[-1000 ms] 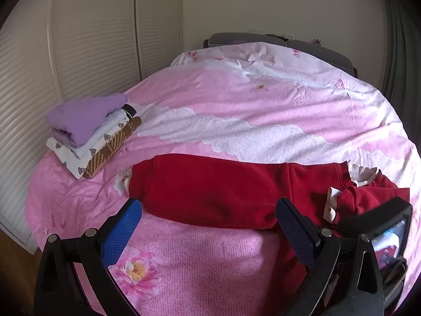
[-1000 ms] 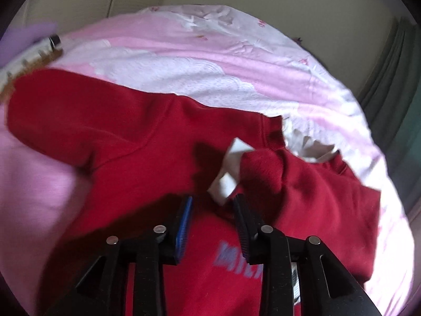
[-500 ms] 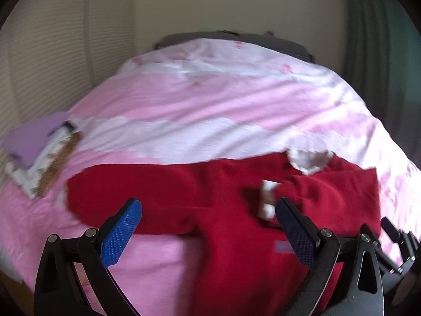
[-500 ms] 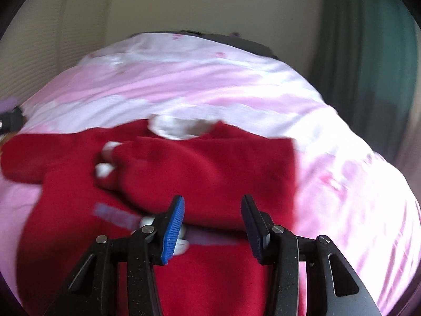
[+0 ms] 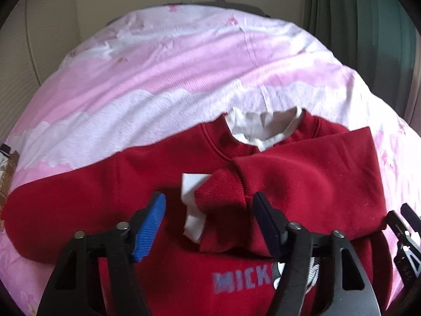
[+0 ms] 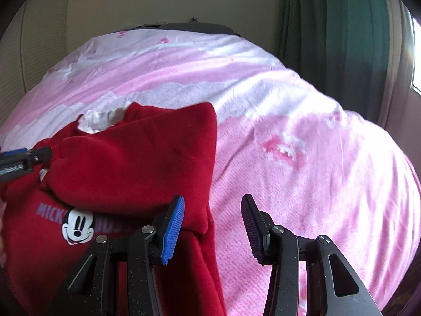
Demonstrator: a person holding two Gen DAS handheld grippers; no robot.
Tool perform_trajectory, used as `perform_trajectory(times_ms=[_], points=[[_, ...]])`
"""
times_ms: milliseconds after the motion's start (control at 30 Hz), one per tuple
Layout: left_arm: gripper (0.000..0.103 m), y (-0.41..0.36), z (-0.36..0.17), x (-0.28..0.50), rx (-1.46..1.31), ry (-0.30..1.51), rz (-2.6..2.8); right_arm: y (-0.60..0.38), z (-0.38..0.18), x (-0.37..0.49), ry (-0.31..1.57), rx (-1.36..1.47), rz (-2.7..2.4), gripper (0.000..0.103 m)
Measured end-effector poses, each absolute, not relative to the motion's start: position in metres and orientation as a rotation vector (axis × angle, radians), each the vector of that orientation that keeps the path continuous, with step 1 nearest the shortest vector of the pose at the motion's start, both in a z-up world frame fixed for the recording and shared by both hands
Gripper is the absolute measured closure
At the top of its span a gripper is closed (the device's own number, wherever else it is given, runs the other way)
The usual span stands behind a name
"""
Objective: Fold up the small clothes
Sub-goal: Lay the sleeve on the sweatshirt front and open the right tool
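We are keeping both sets of fingers released, gripping nothing: our left gripper [image 5: 209, 220] is hanging above the red sweater [image 5: 147, 205] lying on the bed [image 5: 184, 60], its folded sleeve [image 5: 302, 181] crossing the chest; our right gripper [image 6: 213, 223] is hanging over the sweater's edge.

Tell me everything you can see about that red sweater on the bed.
The red sweater looks like thick fleece, with a white collar and white cuff lining. It lies front up on the pink bedspread. One sleeve is folded across the chest; the other stretches out flat to the side. Its front shows a cartoon mouse face and partly hidden pale lettering. Both grippers are open above it, gripping nothing.
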State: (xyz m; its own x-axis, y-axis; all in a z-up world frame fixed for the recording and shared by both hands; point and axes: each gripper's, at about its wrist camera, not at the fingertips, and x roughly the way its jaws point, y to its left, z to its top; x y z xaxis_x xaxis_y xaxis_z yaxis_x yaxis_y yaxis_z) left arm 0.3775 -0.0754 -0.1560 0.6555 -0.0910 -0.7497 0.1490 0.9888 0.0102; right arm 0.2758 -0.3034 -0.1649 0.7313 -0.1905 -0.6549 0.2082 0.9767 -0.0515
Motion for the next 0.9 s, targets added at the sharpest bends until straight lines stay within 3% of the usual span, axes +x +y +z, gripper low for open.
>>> perform_trajectory(times_ms=[233,467,533,900], points=[[0.042,-0.077,-0.183,0.387,0.104,0.902,-0.092,-0.309,-0.174,0.279,0.716,0.027,-0.22,0.048],[0.033,-0.071,-0.19,0.383,0.106,0.913,-0.069,-0.317,-0.188,0.286,0.774,-0.006,-0.278,0.043],[0.029,-0.068,-0.191,0.383,0.101,0.911,-0.065,-0.323,-0.199,0.289,0.807,-0.015,-0.311,0.043],[0.03,-0.074,-0.179,0.363,0.145,0.851,-0.068,-0.319,-0.173,0.28,0.716,0.035,-0.233,0.043]])
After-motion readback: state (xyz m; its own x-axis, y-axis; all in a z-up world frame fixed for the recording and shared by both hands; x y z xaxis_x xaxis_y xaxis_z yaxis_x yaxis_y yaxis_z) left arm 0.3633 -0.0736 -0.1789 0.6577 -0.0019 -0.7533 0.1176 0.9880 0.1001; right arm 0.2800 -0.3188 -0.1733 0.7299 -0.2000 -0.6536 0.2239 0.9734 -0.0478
